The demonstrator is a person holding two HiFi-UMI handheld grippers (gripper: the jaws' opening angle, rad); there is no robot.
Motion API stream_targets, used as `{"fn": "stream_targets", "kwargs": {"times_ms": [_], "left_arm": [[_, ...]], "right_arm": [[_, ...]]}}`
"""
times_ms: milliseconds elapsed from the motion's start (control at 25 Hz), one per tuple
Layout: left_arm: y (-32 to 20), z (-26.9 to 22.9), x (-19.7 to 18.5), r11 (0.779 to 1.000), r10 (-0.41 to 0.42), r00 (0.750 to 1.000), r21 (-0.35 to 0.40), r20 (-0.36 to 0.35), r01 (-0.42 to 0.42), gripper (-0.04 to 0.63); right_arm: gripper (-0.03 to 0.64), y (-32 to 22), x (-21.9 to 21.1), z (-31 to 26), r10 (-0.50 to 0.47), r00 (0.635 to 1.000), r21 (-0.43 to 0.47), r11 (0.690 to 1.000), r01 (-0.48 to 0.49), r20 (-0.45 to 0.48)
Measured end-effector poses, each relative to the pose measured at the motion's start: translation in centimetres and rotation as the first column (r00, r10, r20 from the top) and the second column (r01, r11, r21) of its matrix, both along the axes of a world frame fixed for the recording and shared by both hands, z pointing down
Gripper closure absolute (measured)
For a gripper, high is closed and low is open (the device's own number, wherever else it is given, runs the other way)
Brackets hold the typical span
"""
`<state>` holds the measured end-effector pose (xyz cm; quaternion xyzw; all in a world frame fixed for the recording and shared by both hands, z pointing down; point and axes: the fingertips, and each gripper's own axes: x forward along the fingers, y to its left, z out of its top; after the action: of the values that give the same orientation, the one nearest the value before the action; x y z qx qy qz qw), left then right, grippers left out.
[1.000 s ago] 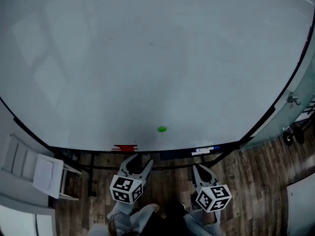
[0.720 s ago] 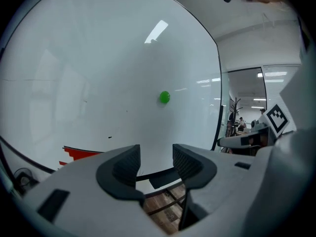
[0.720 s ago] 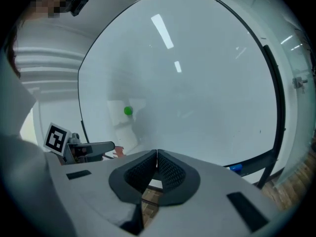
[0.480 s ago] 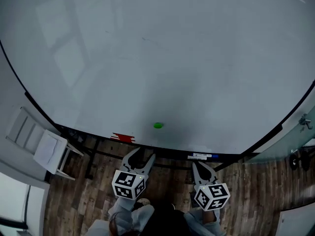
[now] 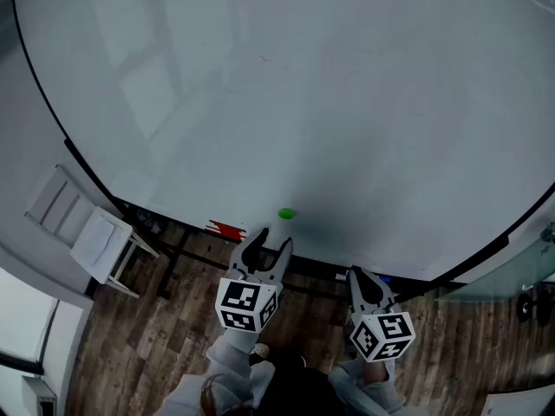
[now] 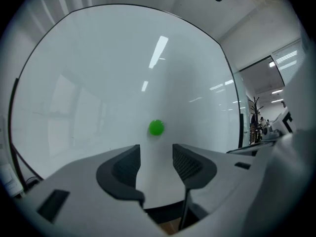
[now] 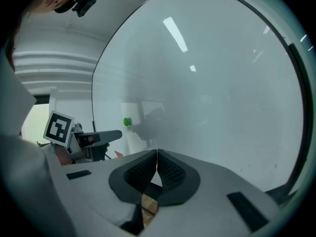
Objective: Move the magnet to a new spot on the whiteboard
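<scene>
A small round green magnet (image 5: 285, 214) sticks low on the big whiteboard (image 5: 329, 102). My left gripper (image 5: 266, 240) is open just below it, jaws pointing at it, a short gap away. In the left gripper view the magnet (image 6: 156, 128) sits just above the gap between the open gripper (image 6: 156, 154) jaws. My right gripper (image 5: 368, 281) hangs lower at the board's bottom edge, shut and empty (image 7: 156, 163). The right gripper view shows the magnet (image 7: 127, 122) far left, with the left gripper (image 7: 111, 135) near it.
A red eraser (image 5: 227, 229) lies on the board's ledge left of the magnet, and markers (image 5: 373, 278) lie on it to the right. A white chair (image 5: 91, 237) stands at the left. Wooden floor (image 5: 156, 345) is below.
My left gripper has risen toward the magnet and now reaches the board's lower edge. The head view has swung, shifting the board. The right gripper stayed shut and low.
</scene>
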<state>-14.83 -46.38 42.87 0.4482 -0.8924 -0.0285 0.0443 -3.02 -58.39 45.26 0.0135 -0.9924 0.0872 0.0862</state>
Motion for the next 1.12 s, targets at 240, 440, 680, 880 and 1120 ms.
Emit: {"fn": "stream_targets", "kwargs": {"times_ms": [240,440,680,880,1120], "left_arm": [[-1.5,-2.2,-1.2,0.999,-0.044,0.997,-0.003,0.062,0.044,0.394],[-2.2,-2.8,-1.5,0.999,-0.038,0.995,-0.032,0.091,0.042,0.397],[-2.1,-3.2,-2.3,0.995,-0.091,0.993,-0.038,0.077,0.094,0.457],[-2.3,-3.2,-2.2,0.994,-0.108,0.992,-0.025,0.068,0.11,0.474],[-2.3,-3.2,-2.2,0.995,-0.091,0.994,-0.028,0.068,0.093,0.476]], "right_arm": [[0.589,-0.5,-0.3,-1.1,0.023,0.999,0.001,1.0,-0.023,0.026],[0.589,-0.6,-0.5,-1.5,0.044,0.998,-0.001,0.999,-0.044,0.033],[0.589,-0.4,-0.8,-1.6,0.063,0.997,-0.009,0.998,-0.063,0.042],[0.589,-0.4,-0.6,-1.6,0.077,0.996,-0.015,0.997,-0.076,0.041],[0.589,-0.4,-0.3,-1.6,0.091,0.995,-0.018,0.996,-0.091,0.041]]}}
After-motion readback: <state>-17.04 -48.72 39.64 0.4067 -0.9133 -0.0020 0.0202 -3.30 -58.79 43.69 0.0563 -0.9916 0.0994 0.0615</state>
